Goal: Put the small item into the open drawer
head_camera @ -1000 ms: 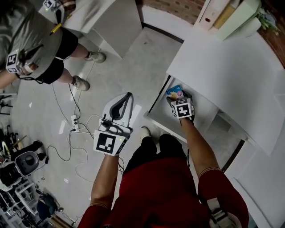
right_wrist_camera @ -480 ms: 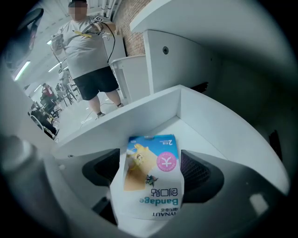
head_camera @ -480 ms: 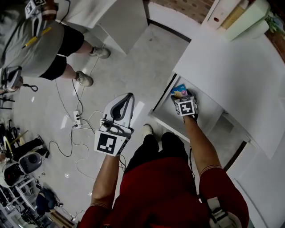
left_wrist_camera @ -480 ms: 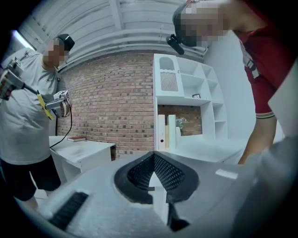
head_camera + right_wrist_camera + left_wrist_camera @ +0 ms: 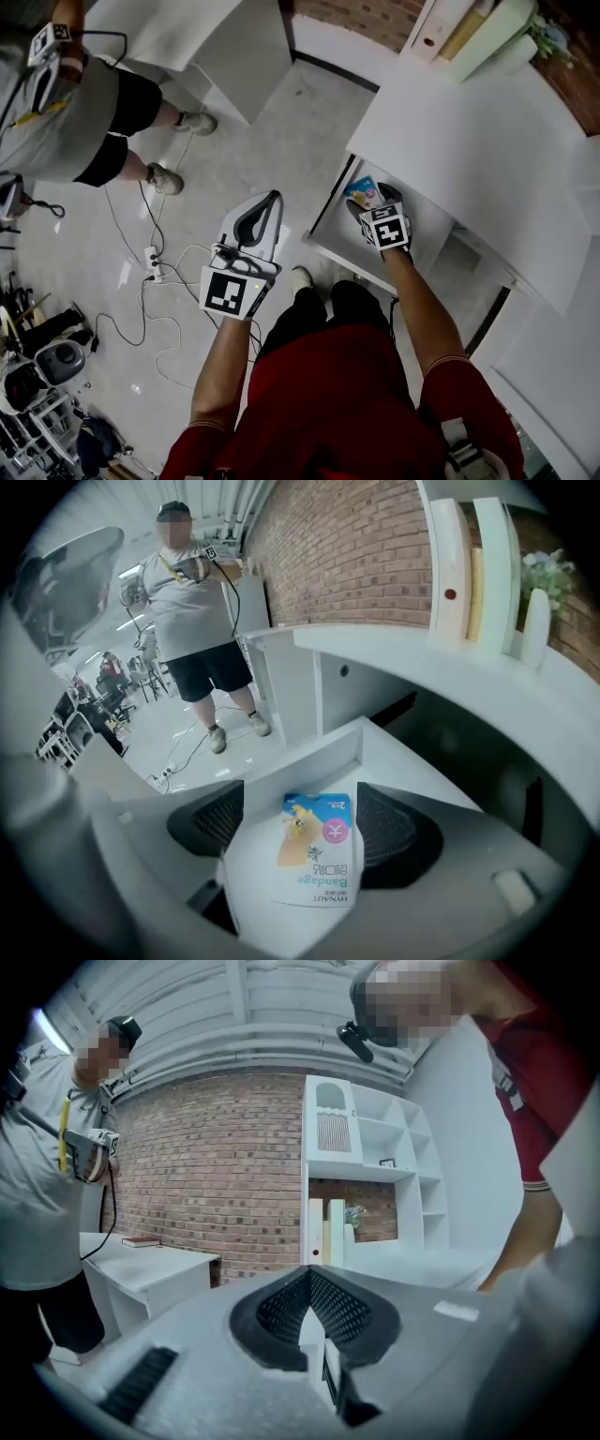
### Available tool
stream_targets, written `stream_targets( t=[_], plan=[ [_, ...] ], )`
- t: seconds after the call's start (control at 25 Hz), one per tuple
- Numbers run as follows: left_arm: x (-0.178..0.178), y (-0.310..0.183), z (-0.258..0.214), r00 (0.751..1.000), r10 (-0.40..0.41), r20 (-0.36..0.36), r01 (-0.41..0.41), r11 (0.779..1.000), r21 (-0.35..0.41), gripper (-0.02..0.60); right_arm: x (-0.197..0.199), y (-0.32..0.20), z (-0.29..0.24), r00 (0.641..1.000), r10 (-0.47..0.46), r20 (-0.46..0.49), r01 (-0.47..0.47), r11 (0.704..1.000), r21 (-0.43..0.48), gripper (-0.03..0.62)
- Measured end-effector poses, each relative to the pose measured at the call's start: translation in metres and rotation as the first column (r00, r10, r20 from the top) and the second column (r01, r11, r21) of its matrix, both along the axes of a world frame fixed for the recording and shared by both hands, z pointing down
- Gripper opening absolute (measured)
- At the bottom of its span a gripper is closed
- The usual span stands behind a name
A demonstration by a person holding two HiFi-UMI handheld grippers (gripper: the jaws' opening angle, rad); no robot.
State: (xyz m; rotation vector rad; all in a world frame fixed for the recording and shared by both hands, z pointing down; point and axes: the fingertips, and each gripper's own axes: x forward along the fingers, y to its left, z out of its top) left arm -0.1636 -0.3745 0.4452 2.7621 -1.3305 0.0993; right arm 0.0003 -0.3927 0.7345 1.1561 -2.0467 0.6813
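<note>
The white drawer (image 5: 330,208) is pulled out from under the desk. The right gripper (image 5: 375,204) reaches into it, with its 2 jaws wide apart. The bandage pack (image 5: 319,850) lies flat between them near 1 drawer corner, and it looks let go. The best way to finish is to lift straight up without bumping the pack. The left gripper (image 5: 251,234) hangs over the floor, jaws together, holding nothing.
</note>
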Motion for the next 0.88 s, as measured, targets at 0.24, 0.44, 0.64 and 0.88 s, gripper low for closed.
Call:
stream_targets(
  t=[0.24,0.44,0.64,0.88],
  plan=[
    [0.009,0.013,-0.009,0.999,0.039,-0.030,-0.038,0.999,0.016,0.008,0.001,0.016,-0.072,0.999,-0.001,0.052,-0.005,0.993,0.115,0.294],
    [0.019,0.030,-0.019,0.996,0.076,-0.057,-0.074,0.997,0.028,0.008,-0.003,0.039,-0.146,0.991,0.010,0.132,-0.042,0.969,0.243,0.212],
    [0.038,0.042,-0.029,0.988,0.126,-0.083,-0.124,0.992,0.034,0.008,-0.011,0.058,-0.211,0.977,-0.001,0.211,-0.075,0.934,0.350,0.163],
    [0.056,0.060,-0.052,0.976,0.190,-0.102,-0.184,0.981,0.065,0.008,-0.023,0.078,-0.278,0.956,-0.027,0.291,-0.117,0.877,0.467,0.105]
  ],
)
